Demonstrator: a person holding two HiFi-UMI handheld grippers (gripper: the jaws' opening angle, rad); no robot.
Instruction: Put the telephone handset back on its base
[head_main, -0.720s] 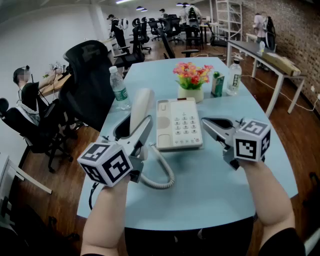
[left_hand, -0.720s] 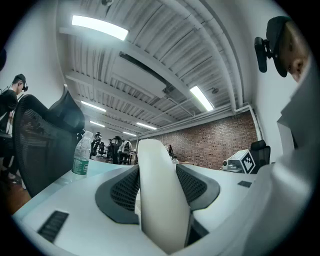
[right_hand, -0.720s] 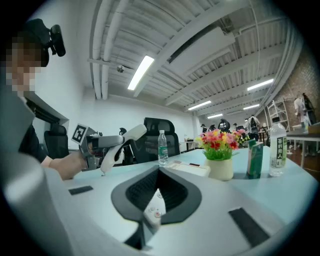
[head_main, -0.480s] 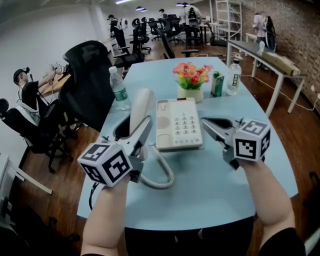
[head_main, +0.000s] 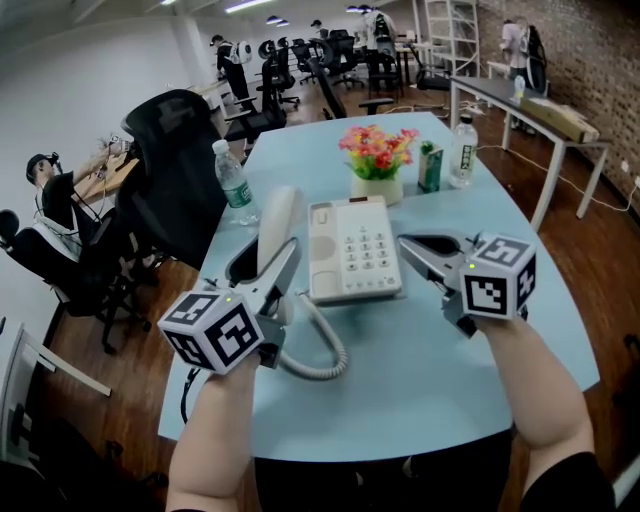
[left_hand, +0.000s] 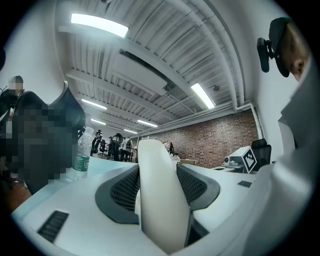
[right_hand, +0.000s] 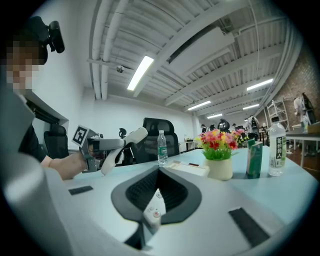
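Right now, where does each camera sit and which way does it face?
Head view: on the person's head, facing forward and down at the telephone base on the table; both forearms, left gripper and right gripper show.
Left gripper view: on that gripper, looking along jaws clamped on the telephone handset toward a brick wall; the person's torso at right.
Right gripper view: looks along shut jaws across the table to the flowers; left hand shows.
Shared: head and right gripper views show the held handset.

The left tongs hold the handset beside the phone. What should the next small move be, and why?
Probably carry the left tongs rightward over the white push-button telephone base: they grip the white telephone handset just left of the base's empty cradle.
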